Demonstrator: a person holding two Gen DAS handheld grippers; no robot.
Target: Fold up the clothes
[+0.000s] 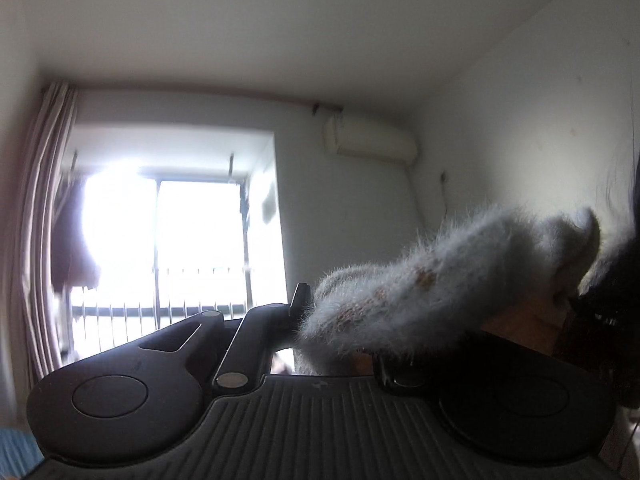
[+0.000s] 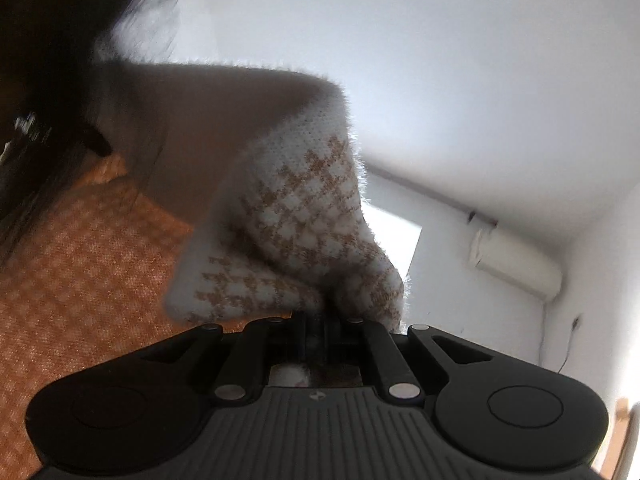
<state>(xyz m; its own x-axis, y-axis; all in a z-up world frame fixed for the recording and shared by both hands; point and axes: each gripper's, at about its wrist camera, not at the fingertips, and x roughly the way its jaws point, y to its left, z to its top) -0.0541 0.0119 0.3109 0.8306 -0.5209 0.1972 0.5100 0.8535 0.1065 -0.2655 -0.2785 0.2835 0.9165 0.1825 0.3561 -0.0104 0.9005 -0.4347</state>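
Both tongs, left [image 1: 316,320] and right [image 2: 316,330], clamp the fuzzy sweater [image 2: 296,216], stretched sideways between them.

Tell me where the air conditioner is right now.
The air conditioner is mounted high on the far wall, just under the ceiling, right of the window in the left wrist view; the right wrist view shows it at right.

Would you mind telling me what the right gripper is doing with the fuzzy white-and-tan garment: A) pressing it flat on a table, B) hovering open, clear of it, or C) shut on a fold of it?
C: the right gripper is closed with the garment bunched between its fingertips.
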